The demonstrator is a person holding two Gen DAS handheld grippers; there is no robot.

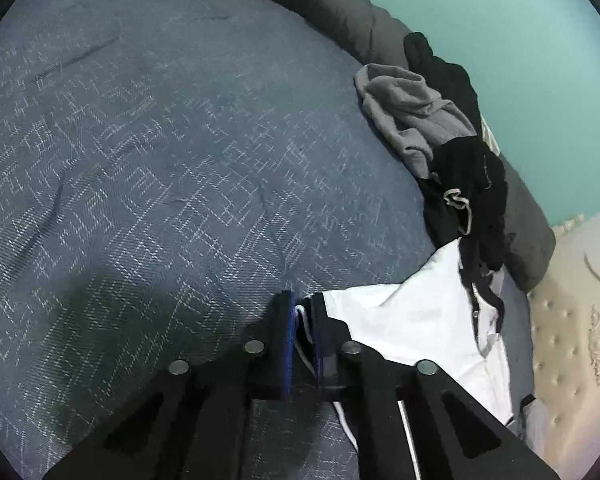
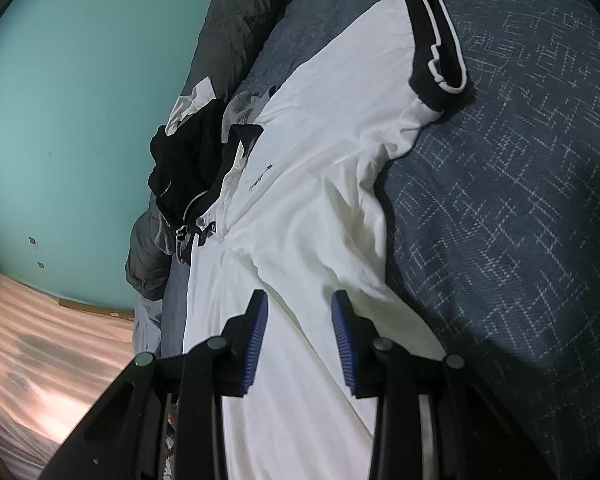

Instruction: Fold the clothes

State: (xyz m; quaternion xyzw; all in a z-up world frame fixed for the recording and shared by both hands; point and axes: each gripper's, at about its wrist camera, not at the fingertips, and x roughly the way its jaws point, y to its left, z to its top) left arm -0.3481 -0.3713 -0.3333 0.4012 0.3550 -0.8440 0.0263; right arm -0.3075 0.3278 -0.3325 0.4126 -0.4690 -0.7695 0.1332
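Left wrist view, left to right. Blue bedspread [image 1: 160, 152] with a pale crosshatch pattern fills most of the frame. Left claw [image 1: 302, 312] sits low at centre, blue pads drawn close together and pinching the dark, white-edged trim of the white polo shirt [image 1: 412, 316]. From the grip, the shirt fabric spreads to the right and lies on the bed. Above it, a heap of black garments [image 1: 472, 184], one with a white drawstring, overlaps the shirt's upper edge. A grey garment [image 1: 408, 112] lies crumpled just beyond the black heap. A dark grey duvet [image 1: 340, 8] is bunched along the teal wall [image 1: 520, 60]. Cream tufted headboard [image 1: 572, 320] at far right.

Right wrist view, left to right. Wood-look floor [image 2: 40, 340] at lower left, teal wall above it. Black garments are piled beside the shirt's dark collar [image 2: 236, 140]. The shirt lies spread flat on the bed, button placket visible, with small dark lettering on the chest. Right claw [image 2: 300, 304] hovers over the shirt body, jaws wide apart, nothing between the pads. One short sleeve with a black, white-piped cuff [image 2: 436, 36] lies stretched out at upper right on the bedspread.
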